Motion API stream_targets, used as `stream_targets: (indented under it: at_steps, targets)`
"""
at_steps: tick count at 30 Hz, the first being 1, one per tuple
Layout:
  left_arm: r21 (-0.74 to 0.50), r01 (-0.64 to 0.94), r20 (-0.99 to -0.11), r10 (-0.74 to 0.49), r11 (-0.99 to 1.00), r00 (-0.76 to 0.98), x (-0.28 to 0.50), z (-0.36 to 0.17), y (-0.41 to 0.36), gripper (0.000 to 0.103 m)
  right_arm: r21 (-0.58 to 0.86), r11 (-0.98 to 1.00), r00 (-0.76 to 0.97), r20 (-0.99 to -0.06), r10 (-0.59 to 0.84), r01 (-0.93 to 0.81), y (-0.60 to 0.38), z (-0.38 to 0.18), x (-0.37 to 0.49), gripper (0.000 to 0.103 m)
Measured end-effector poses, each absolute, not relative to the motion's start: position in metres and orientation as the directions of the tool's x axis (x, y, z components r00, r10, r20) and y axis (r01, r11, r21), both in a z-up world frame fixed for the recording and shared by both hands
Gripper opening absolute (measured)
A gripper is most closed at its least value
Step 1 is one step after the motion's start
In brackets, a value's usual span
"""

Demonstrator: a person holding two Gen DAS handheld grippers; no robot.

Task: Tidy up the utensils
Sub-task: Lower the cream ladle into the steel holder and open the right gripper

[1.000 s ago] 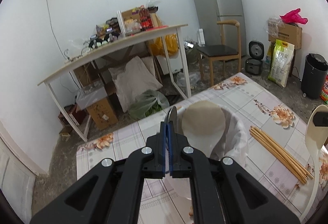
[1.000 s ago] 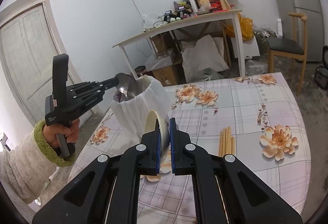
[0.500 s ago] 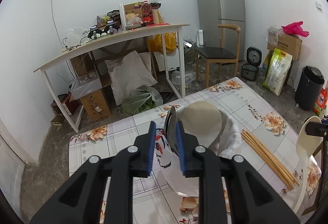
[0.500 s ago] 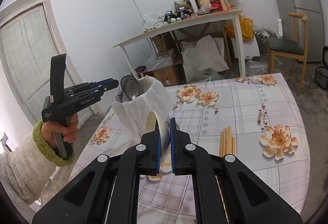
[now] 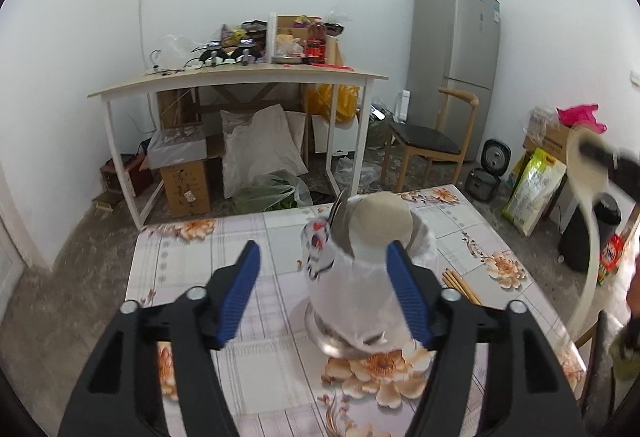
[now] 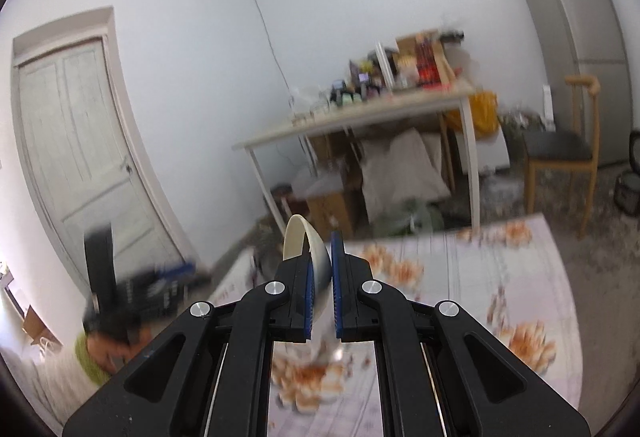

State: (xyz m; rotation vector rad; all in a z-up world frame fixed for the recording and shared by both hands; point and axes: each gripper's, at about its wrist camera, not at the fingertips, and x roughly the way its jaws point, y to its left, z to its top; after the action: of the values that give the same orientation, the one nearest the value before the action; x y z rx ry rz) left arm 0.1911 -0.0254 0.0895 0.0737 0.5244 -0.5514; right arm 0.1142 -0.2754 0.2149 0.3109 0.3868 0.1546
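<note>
While my left gripper (image 5: 324,289) has just opened, empty, my right gripper (image 6: 320,291) clamps the cream spoon (image 6: 304,249), right of the holder (image 5: 360,293).

1 holder (image 5: 360,301), 3 spoons, 2 claws, chopstick bundle (image 5: 460,287).

Your left hand-held gripper (image 5: 324,293) has just been opening, nothing between the jaws now. Ahead on the floral tabletop (image 5: 192,261) sits the white-wrapped holder (image 5: 360,277) with a metal spoon (image 5: 340,215) and a beige ladle (image 5: 382,215) standing in it. Chopsticks (image 5: 460,287) lie right beside it.
</note>
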Motion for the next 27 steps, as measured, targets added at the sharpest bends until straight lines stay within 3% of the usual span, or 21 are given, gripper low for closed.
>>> stream_targets:
  at_steps: [3, 10, 27]
  targets:
    - [-0.091, 0.495, -0.489, -0.472, 0.864, 0.734, 0.18, 0.086, -0.01, 0.075, 0.314, 0.943, 0.937, -0.286, 0.203, -0.109, -0.279, 0.239, 0.124, 0.006]
    - [-0.126, 0.443, -0.506, -0.441, 0.888, 0.741, 0.16, 0.069, 0.023, 0.078, 0.288, 0.945, 0.947, -0.228, 0.225, -0.155, -0.266, 0.265, 0.17, 0.006]
    - [-0.156, 0.375, -0.54, -0.397, 0.914, 0.742, 0.162, 0.05, 0.062, 0.079, 0.087, 0.979, 0.882, -0.424, 0.205, -0.186, -0.208, 0.199, 0.259, 0.006]
